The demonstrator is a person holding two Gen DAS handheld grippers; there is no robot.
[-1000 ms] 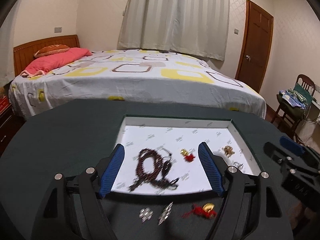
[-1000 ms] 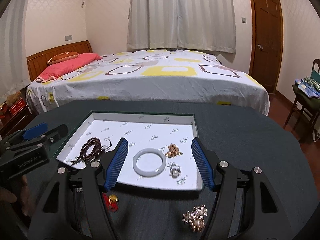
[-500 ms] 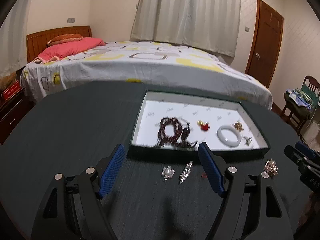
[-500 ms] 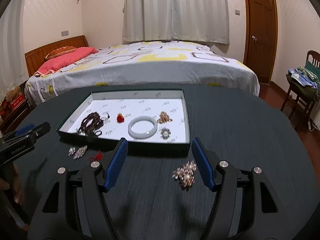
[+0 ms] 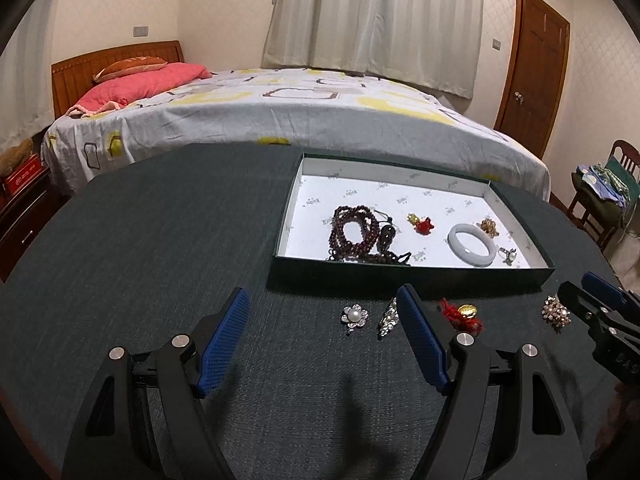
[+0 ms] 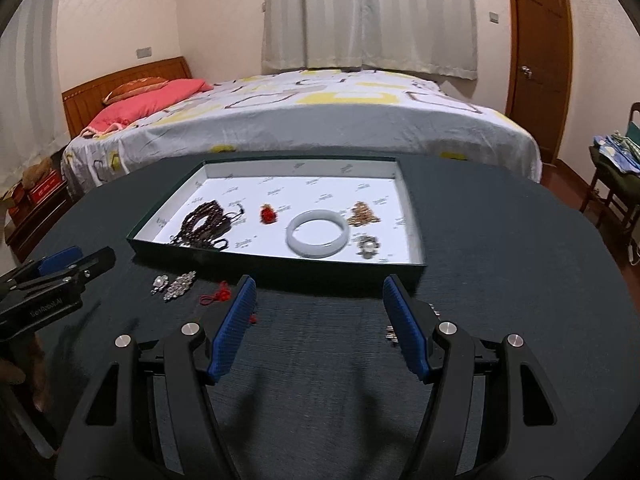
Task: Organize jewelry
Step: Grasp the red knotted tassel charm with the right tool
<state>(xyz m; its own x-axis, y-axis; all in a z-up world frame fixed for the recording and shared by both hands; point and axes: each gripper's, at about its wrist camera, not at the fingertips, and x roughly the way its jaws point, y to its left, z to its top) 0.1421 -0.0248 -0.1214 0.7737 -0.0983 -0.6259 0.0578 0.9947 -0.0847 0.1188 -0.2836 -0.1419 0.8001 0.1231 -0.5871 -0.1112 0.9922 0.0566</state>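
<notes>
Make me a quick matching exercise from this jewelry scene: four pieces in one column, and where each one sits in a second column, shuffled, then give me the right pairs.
Column 1:
1. pale bangle
2. dark bead necklace
3. pearl flower brooch
4. gold and red charm

Column 2:
A. on the table, between the left gripper's open fingers
B. in the tray, right half
C. on the table, just right of the left gripper's right finger
D. in the tray, left half

Pairs: 1-B, 2-D, 3-A, 4-C

On your counter [image 5: 160,240], the tray [image 5: 400,276] holds the beads [image 5: 354,232] left of the bangle [image 5: 472,245]; brooches [image 5: 354,316] lie before it.
</notes>
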